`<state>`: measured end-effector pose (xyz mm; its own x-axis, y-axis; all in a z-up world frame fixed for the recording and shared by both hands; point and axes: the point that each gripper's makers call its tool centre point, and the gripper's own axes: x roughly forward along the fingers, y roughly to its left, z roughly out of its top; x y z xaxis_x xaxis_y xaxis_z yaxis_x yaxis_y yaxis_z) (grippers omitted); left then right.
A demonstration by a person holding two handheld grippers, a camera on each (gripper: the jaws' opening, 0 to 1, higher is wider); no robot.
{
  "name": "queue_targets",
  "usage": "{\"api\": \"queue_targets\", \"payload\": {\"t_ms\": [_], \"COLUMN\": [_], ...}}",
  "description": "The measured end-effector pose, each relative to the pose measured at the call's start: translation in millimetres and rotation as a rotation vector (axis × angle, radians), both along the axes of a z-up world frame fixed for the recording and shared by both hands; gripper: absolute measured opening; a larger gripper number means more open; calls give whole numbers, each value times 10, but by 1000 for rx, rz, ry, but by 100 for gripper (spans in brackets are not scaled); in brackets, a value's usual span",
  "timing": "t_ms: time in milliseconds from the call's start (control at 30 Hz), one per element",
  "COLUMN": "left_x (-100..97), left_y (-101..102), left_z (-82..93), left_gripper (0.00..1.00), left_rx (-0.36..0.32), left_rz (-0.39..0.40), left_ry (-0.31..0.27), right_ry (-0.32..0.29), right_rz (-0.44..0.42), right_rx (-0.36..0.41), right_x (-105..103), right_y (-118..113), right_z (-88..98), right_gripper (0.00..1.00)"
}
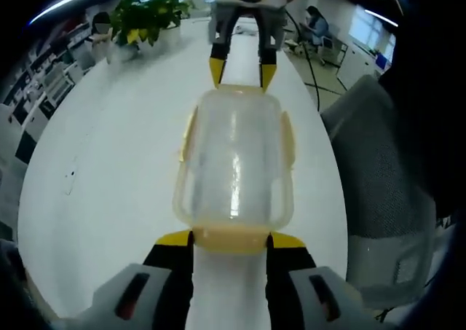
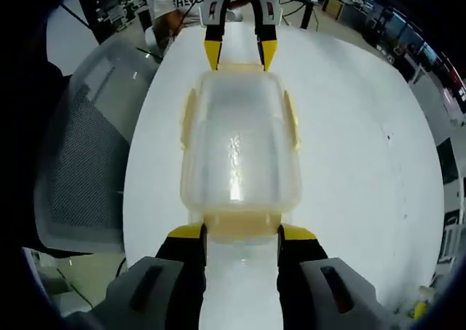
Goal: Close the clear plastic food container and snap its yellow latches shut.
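Left gripper view looked along the left hand-held gripper [image 1: 231, 241], whose black, yellow-tipped jaws stood apart on either side of the near yellow end latch [image 1: 231, 238] of the clear rectangular plastic food container [image 1: 234, 166]. The container rested on the white oval counter [image 1: 109, 148] with its lid on, pale yellow latches running along both long sides. At the far end, the right hand-held gripper [image 1: 242, 71] came in from the top, its yellow tips spread at the container's far edge; whether they touched it could not be told. A leafy green potted plant [image 1: 145, 17] sat far off on the counter, and a grey mesh office chair [image 1: 382, 191] stood just beside the counter.

Right gripper view showed the same container [image 2: 240, 151] from the opposite end, the right hand-held gripper [image 2: 242, 235] with jaws apart, flanking the near latch [image 2: 242, 226], and the left hand-held gripper [image 2: 240, 53] open at the far end.
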<state>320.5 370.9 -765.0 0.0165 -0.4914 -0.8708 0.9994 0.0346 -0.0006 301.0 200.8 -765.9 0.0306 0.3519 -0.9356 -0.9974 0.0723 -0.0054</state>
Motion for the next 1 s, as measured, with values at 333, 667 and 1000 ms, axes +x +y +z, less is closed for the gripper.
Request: {"api": "queue_targets", "payload": {"t_ms": [333, 667, 1000], "left_x": [-8, 16, -8], "left_y": [-358, -507, -504], "left_z": [-9, -86, -146], "left_gripper": [33, 33, 33], "left_rx": [0, 32, 56], "left_rz": [-18, -43, -38], "left_ry": [0, 5, 19], "right_ry": [-5, 7, 3], "right_rz": [-9, -25, -21], "right_rx": [-14, -22, -13], "right_x": [-33, -50, -77], "right_y": [-341, -483, -484], "right_z": [-43, -139, -207], "right_gripper": [34, 35, 35]}}
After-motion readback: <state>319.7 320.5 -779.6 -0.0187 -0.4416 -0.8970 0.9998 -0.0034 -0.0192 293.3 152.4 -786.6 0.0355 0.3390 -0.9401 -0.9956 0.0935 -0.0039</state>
